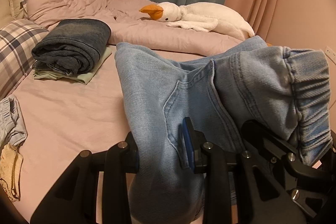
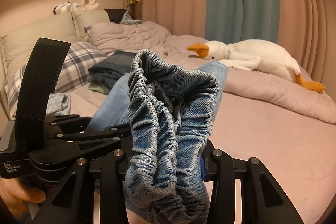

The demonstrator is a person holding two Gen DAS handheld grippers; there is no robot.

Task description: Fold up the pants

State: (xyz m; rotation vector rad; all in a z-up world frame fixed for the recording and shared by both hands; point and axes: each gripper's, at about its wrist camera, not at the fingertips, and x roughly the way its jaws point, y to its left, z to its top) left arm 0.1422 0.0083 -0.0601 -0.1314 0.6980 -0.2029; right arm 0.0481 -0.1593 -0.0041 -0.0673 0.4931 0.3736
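Currently the light-blue denim pants (image 1: 189, 81) hang above the pink bed sheet (image 1: 69, 110), near its front edge: left gripper (image 1: 166, 152) clamps a leg fold, right gripper (image 2: 166, 161) the elastic waistband; grippers side by side, cloth bunched between.

The pants (image 1: 189, 81) are pale blue denim, twill-ribbed and matt, with a puckered elastic waistband (image 2: 168, 119). Far off lies a fluffy plush goose (image 1: 205, 16). The grippers' black plastic looks smooth; the bedsheet (image 1: 69, 110) soft cloth.
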